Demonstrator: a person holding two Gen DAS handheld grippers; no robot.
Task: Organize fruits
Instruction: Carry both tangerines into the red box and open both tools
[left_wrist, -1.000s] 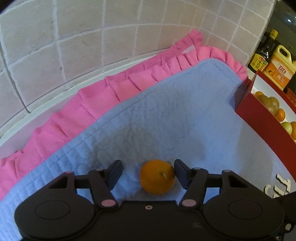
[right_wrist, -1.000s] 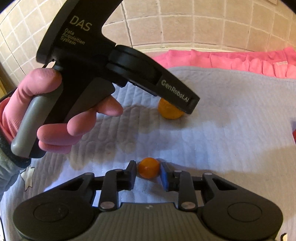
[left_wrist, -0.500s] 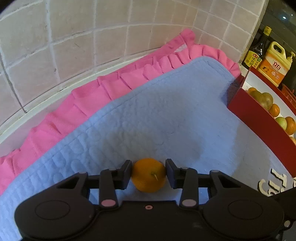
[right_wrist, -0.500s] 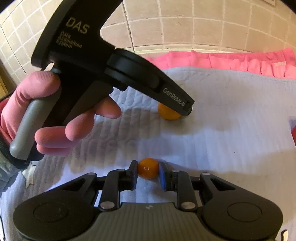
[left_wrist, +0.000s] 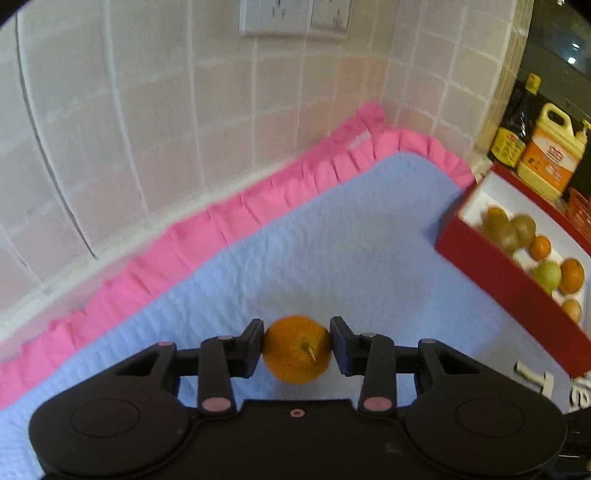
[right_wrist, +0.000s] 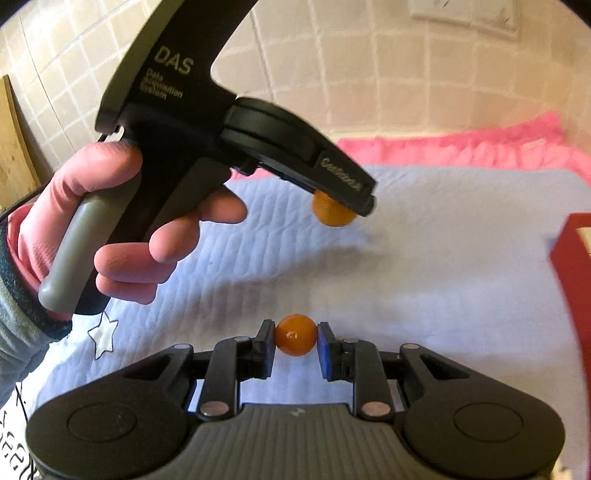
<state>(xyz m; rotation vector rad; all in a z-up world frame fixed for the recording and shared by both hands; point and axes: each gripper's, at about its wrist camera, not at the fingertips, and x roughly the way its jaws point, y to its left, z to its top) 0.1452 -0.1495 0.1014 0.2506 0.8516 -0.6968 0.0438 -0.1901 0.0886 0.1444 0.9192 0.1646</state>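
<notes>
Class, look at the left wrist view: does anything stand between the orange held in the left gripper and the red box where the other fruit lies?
Nothing visible does. The orange sits clamped in the left gripper; only bare blue mat lies between it and the red box.

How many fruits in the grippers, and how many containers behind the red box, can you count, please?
Held fruits: 2, orange in left gripper, small orange fruit in right gripper
Containers: 2, dark bottle, yellow jug
Total: 4
</notes>
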